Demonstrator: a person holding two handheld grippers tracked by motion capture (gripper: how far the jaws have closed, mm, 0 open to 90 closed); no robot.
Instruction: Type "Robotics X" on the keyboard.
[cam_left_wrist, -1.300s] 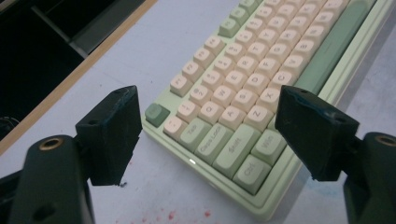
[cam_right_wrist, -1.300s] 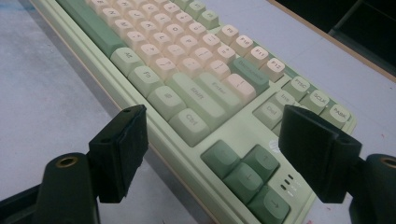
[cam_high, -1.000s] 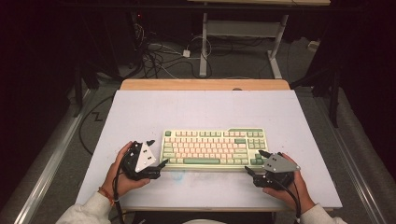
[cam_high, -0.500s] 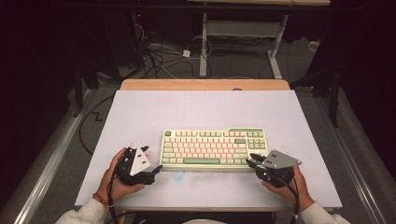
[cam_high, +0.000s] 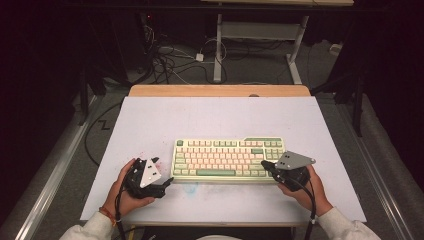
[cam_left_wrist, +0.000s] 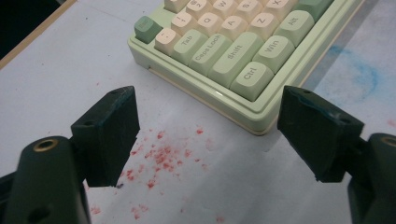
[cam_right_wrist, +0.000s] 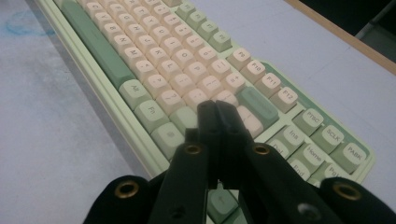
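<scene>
the left hand-held gripper (cam_high: 167, 181) rests on the desk (cam_high: 150, 120) at the near left, its jaws wide apart with nothing between them, just beside the keyboard's (cam_high: 228, 160) near left corner, over red specks (cam_left_wrist: 163, 156) on the surface. the right hand-held gripper (cam_high: 265, 165) sits at the keyboard's right end, its jaws having just been closing and now pressed together, tips over the keys with nothing between them. the green and cream keyboard lies mid-desk. cables (cam_high: 170, 60) trail on the floor beyond.

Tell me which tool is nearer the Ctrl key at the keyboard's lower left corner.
Left. The left tool sits open just off that corner, with the Ctrl key right ahead of it. The right tool, shut, is over the keyboard's opposite end.
</scene>
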